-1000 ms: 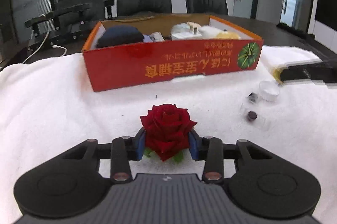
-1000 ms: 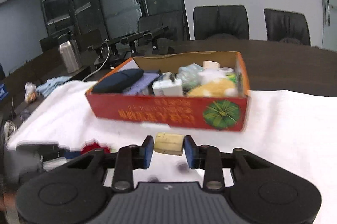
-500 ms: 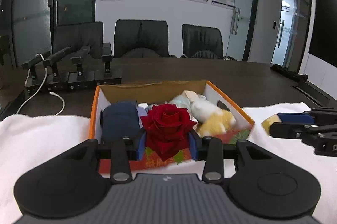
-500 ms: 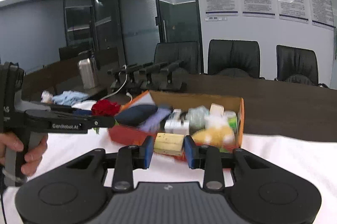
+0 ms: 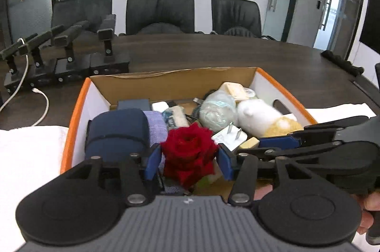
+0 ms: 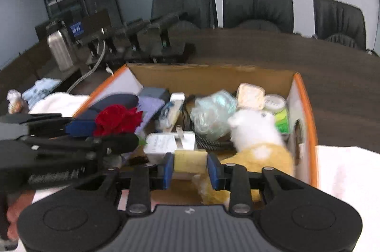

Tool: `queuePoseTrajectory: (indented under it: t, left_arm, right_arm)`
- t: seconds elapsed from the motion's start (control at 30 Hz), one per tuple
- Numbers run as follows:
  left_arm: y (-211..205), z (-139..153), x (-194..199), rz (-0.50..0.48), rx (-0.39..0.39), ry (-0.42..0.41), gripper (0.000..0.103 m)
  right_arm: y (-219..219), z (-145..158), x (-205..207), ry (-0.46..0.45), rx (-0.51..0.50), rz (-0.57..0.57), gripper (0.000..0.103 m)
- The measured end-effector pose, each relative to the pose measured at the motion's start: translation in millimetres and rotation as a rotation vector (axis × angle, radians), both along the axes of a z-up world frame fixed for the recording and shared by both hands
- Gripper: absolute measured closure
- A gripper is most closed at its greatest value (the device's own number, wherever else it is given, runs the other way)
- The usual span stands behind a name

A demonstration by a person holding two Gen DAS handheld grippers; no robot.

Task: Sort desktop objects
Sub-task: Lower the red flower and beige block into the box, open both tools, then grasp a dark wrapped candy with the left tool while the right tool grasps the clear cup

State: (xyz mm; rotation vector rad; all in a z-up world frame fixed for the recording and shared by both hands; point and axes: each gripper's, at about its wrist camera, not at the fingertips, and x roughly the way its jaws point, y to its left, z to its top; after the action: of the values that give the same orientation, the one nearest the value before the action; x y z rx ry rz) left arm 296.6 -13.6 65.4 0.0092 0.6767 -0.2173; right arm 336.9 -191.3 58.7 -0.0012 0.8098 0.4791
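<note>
My left gripper (image 5: 187,160) is shut on a red rose (image 5: 188,153) and holds it over the near part of the orange cardboard box (image 5: 76,114). My right gripper (image 6: 190,169) is shut on a pale yellow block (image 6: 188,157) and holds it over the box (image 6: 305,114) too, just right of the left one. The right gripper also shows in the left wrist view (image 5: 255,144), and the rose shows in the right wrist view (image 6: 117,119). The box holds a dark blue pouch (image 5: 117,131), a white plug adapter (image 6: 169,142), a bagged mask (image 5: 217,109) and a white and yellow plush toy (image 6: 258,140).
The box stands on a white towel (image 5: 28,152) on a dark table (image 5: 213,52). Black stands with a white cable (image 5: 42,109) sit at the back left. A steel flask (image 6: 59,50) stands far left. Black chairs (image 5: 161,12) line the far side.
Both grippers have lifted from the towel and moved forward over the box, carrying the rose and the yellow block. They now sit close side by side.
</note>
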Motion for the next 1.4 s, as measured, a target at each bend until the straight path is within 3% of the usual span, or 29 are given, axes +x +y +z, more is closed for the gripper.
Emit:
queuePoseTrajectory:
  t: [0.07,0.13,0.27,0.37,0.5,0.7,0.8,1.23,1.4]
  left_arm:
    - [3,1,-1,-0.013,-0.021,0.001,0.04]
    - [9,7,-5,-0.026,-0.059,0.002,0.024]
    - [15,31,-19,-0.006,-0.079,-0.039,0.017]
    - [19,47,-31,0.031,-0.078,-0.058,0.003]
    - [17,59,-53,0.051,-0.025,-0.065,0.0]
    - [20,54,-86,0.076,-0.042,0.004,0.0]
    - [20,44,-105,0.076,-0.051,0.025,0.0]
    - [-9,2,-207,0.018,-0.062,-0.045,0.0]
    - [-34,-14,-213,-0.092,-0.004,-0.017,0.002]
  right_arm:
    - [-1,-7,4,0.027,0.025,-0.005,0.073]
    - [-5,-6,2,0.03,0.047,-0.004,0.071]
    - [-18,12,-8,0.004,0.076,-0.013,0.06]
    - [-31,33,-17,-0.039,0.085,-0.035,0.055]
    - [-48,51,-36,-0.062,0.066,-0.052,0.052]
    - [-73,54,-74,-0.072,0.039,-0.061,0.045]
    - [-83,46,-94,-0.08,0.017,-0.064,0.045]
    - [-109,-1,-197,-0.129,-0.052,0.015,0.043]
    - [-116,-17,-215,-0.147,-0.088,0.03,0.044]
